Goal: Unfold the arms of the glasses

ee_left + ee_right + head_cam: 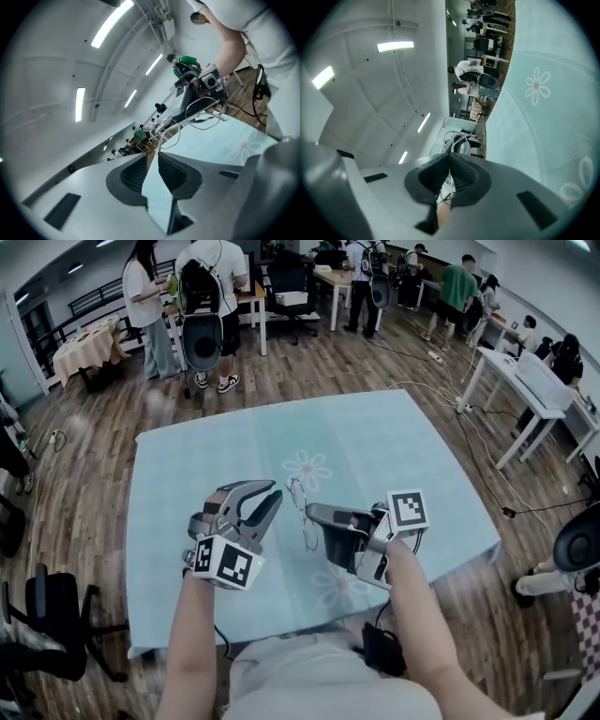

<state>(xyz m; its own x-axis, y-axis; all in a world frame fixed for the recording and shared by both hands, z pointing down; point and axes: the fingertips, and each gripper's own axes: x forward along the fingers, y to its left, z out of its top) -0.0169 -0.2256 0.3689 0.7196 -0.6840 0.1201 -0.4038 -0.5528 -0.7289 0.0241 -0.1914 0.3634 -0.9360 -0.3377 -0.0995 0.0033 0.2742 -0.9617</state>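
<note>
Thin wire-rimmed glasses (302, 506) hang above the pale blue tablecloth (206, 465), between my two grippers. My right gripper (310, 513) comes in from the right and is shut on one end of the frame; in the right gripper view its pads meet (450, 155) with the wire (457, 142) just beyond them. My left gripper (277, 493) stands just left of the glasses, open. In the left gripper view there is a gap between its jaws (152, 157), and a thin arm of the glasses (197, 110) runs from near their tips to the right gripper (206, 87).
The cloth has white flower prints (307, 470). A black office chair (47, 615) stands at the table's left. White desks (525, 381) and floor cables (487, 465) lie to the right. Several people stand at tables (248, 296) at the back.
</note>
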